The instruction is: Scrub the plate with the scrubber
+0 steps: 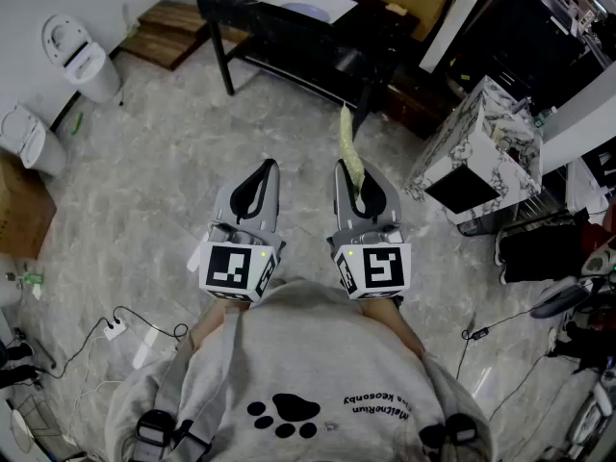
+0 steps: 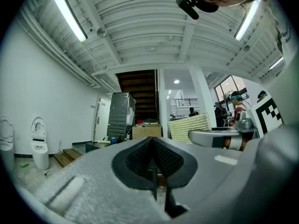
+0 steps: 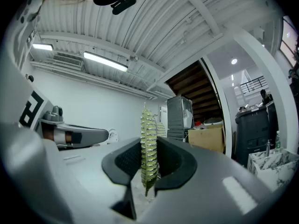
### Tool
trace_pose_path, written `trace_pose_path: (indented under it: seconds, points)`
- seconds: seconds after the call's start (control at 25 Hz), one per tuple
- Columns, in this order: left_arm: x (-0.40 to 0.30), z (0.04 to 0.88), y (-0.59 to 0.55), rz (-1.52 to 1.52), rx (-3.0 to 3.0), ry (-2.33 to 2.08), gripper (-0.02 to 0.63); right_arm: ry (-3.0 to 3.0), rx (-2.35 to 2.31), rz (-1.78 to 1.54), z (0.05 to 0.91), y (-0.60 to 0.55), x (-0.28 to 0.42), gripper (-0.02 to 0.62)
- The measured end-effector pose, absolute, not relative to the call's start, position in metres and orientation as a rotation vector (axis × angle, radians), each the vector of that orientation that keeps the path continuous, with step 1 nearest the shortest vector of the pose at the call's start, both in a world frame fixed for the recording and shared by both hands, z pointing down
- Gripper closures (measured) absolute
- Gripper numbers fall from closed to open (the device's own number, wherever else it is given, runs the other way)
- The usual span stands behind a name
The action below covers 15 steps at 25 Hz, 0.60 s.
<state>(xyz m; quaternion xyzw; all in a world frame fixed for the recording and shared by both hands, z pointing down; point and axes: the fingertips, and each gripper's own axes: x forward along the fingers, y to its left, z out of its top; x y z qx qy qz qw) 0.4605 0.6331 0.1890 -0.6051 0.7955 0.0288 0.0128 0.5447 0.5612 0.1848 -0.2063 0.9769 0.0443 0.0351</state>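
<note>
One yellow-green scrubber (image 3: 148, 125) stands on edge, clamped between the jaws of the right gripper (image 3: 149, 148), held level above the floor (image 1: 289, 133). Just beside it, the left gripper (image 2: 153, 143) is closed on nothing. Well ahead, a pale plate (image 1: 310, 10) lies on the black bench (image 1: 375, 29).

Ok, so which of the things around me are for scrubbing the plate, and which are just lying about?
For the job:
- scrubber, clamped in the right gripper
- what looks like the plate, on the black table
- left gripper, shut and empty

Just lying about:
- two toilets
- marble-patterned box
- cardboard box
- power strip
</note>
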Motion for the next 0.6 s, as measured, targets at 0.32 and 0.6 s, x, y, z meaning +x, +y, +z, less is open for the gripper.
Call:
trace_pose_path:
  seconds: [0.32,0.6]
  points:
    - [0.477,0.194,0.634,0.078,-1.863,2.486,0.604,2.999,-0.613,0.117,0.192,0.559,0.561,0.537]
    - [0.47,0.202,0.629,0.071,-1.895,2.494,0.604,3.0,-0.578,0.071,0.195,0.559,0.556,0.526]
